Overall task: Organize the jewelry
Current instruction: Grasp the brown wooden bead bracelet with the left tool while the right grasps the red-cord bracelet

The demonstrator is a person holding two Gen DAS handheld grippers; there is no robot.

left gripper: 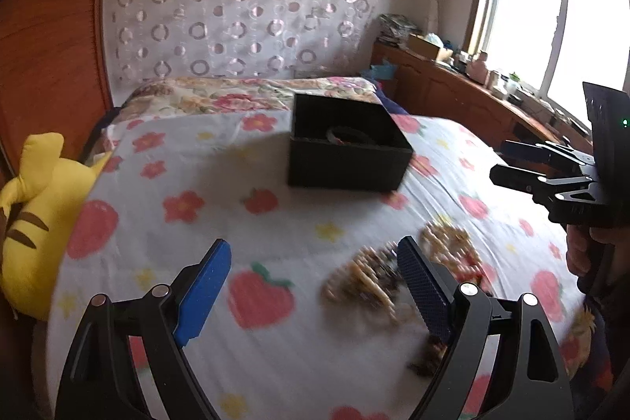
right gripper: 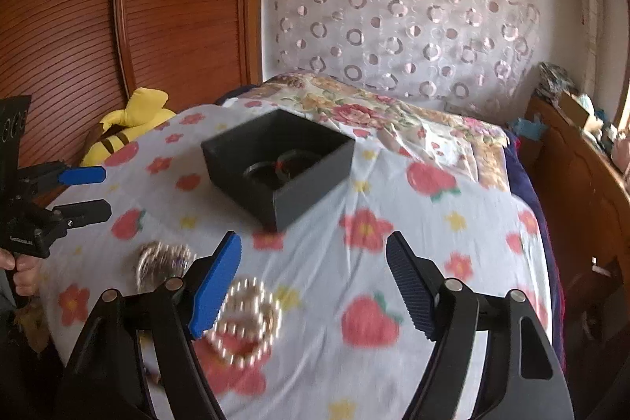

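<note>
An open black box (left gripper: 346, 148) (right gripper: 281, 164) sits on the flowered bed sheet with a dark bangle (right gripper: 275, 168) inside it. Beaded bracelets lie in blurred heaps on the sheet: a brown and cream pile (left gripper: 370, 278) beside the right finger of my left gripper (left gripper: 315, 286), a pearl bracelet (right gripper: 248, 321) by the left finger of my right gripper (right gripper: 315, 282), and a metallic one (right gripper: 161, 258) further left. Both grippers hover above the sheet, open, with nothing between the fingers. Each shows at the edge of the other's view: right gripper (left gripper: 508, 160), left gripper (right gripper: 96, 191).
A yellow striped plush toy (left gripper: 35, 219) (right gripper: 126, 128) lies at the bed's left edge against a wooden wardrobe (right gripper: 118, 26). A wooden dresser (left gripper: 464, 93) cluttered with small items runs under the window on the right. A folded floral quilt (right gripper: 393, 121) lies behind the box.
</note>
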